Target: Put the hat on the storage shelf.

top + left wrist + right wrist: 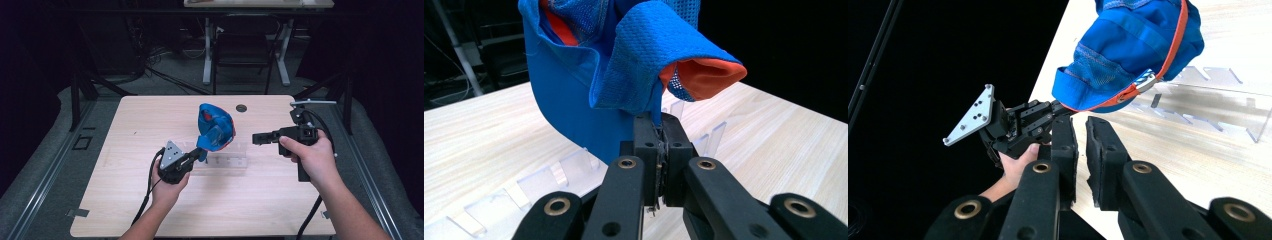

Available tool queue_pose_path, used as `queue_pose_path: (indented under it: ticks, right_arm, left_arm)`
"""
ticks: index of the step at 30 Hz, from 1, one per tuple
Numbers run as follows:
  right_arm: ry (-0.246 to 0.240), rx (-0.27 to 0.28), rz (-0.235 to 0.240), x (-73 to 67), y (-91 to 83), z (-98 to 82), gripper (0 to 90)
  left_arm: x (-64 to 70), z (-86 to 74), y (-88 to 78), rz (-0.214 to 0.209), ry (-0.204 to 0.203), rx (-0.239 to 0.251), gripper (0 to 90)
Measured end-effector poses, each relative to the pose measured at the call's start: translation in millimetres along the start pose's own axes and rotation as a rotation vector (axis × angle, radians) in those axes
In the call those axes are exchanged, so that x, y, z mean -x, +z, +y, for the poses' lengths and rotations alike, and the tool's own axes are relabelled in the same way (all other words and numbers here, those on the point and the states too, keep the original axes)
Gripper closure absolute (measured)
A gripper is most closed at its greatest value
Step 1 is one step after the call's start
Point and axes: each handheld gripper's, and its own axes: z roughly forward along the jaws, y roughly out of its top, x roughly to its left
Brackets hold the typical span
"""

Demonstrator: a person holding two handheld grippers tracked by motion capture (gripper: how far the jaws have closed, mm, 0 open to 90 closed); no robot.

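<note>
A blue cap [216,127] with orange lining and an orange strap hangs in the air above the middle of the table. My left gripper [200,152] holds it from below, its jaws shut on the cap's lower edge [658,125]. Under and behind the cap lies a clear plastic slotted rack [227,160], its tabs standing up [574,165]. My right gripper [256,138] is to the right of the cap, pointing left toward it. Its jaws [1080,125] stand slightly apart with nothing between them. In the right gripper view, the cap [1128,50] and the left gripper [1058,107] are just beyond those jaws.
The light wooden table [125,200] has a small dark round hole [241,108] near its far edge. Beyond it stand white desk legs [206,50] and a dark chair frame [242,50]. Dark curtains surround the table.
</note>
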Motion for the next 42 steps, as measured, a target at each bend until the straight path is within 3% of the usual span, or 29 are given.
queue_pose_path:
  ticks: [15,22,42]
  right_arm:
    - [0.012,0.006,0.001,3.5,0.6,-1.6,81.9]
    - [0.012,-0.005,0.002,5.9,2.7,-3.5,81.7]
    - [0.018,-0.009,-0.01,10.1,7.6,-7.2,81.0]
  left_arm:
    - [1.7,-26.2,3.6,0.018,-0.003,0.007,88.7]
    - [1.4,-39.1,4.2,0.013,-0.012,-0.02,88.7]
    - [0.1,-43.2,-1.2,0.007,-0.013,-0.06,87.5]
